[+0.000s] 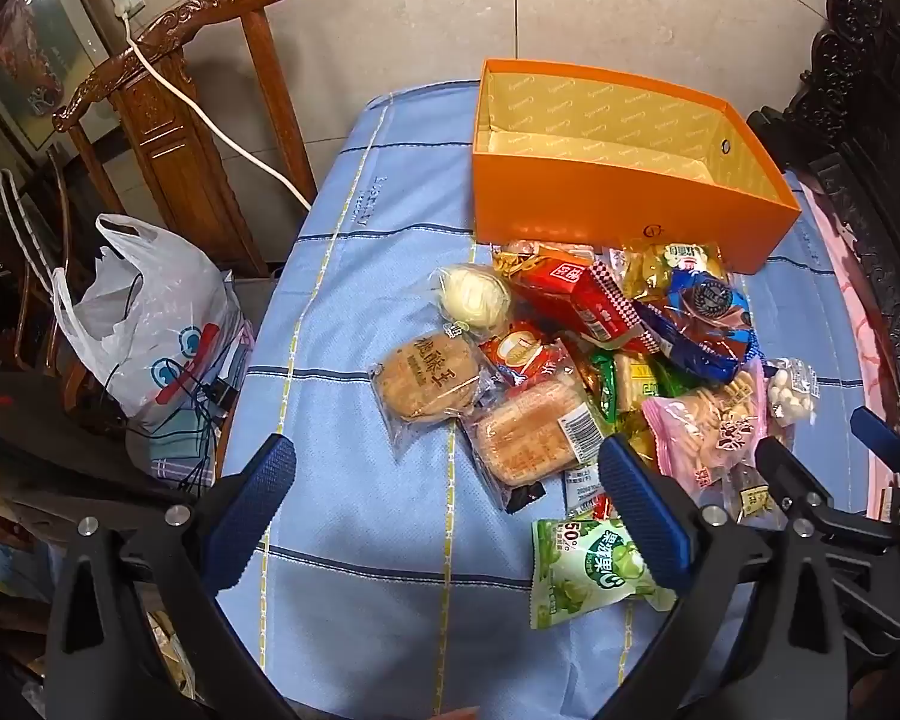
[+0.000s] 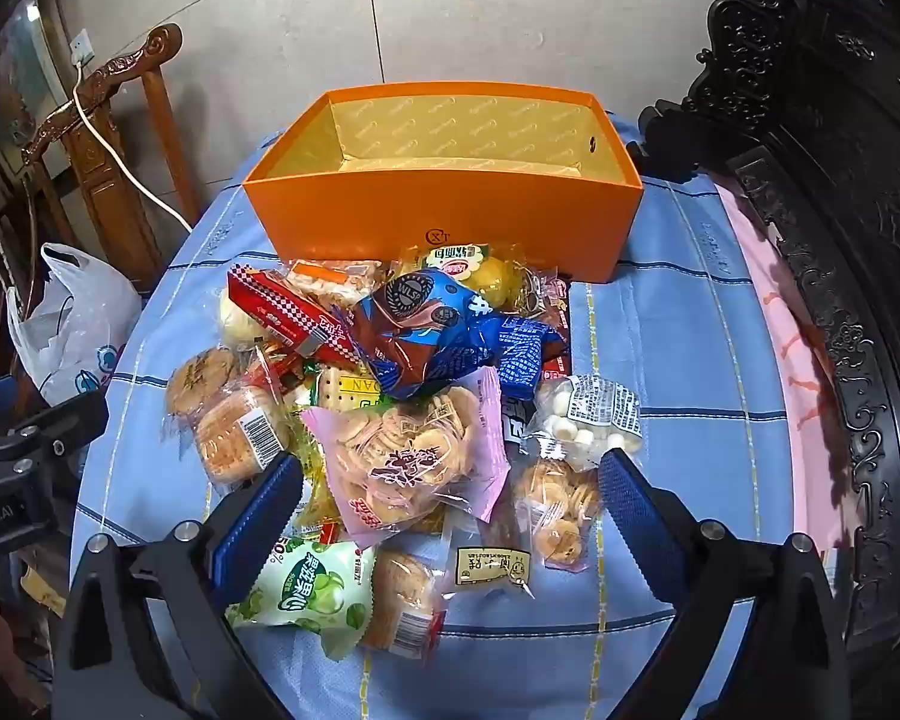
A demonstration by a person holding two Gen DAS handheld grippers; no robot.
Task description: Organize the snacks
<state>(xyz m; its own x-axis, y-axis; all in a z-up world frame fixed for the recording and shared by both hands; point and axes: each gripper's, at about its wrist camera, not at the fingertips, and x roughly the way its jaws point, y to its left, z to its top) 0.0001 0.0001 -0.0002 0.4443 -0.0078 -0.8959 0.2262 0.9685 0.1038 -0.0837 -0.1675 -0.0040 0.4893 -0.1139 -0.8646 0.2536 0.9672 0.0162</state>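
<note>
A pile of wrapped snacks lies on the blue checked tablecloth [image 1: 342, 312] in front of an empty orange box [image 1: 618, 222], which also shows in the right wrist view [image 2: 438, 216]. The pile holds a pink cracker bag [image 2: 414, 456], a blue-brown packet [image 2: 438, 330], a red checked packet [image 2: 294, 315], a green candy bag [image 2: 306, 588] and round cakes [image 1: 426, 384]. My left gripper [image 1: 450, 480] is open above the cloth, left of the pile. My right gripper [image 2: 450, 498] is open over the near side of the pile, astride the pink bag, touching nothing.
A carved wooden chair [image 1: 174, 120] with a white cable stands at the left. A white plastic bag [image 1: 150, 336] sits beside the table. Dark carved furniture [image 2: 840, 240] and a pink cloth [image 2: 774, 324] border the right edge.
</note>
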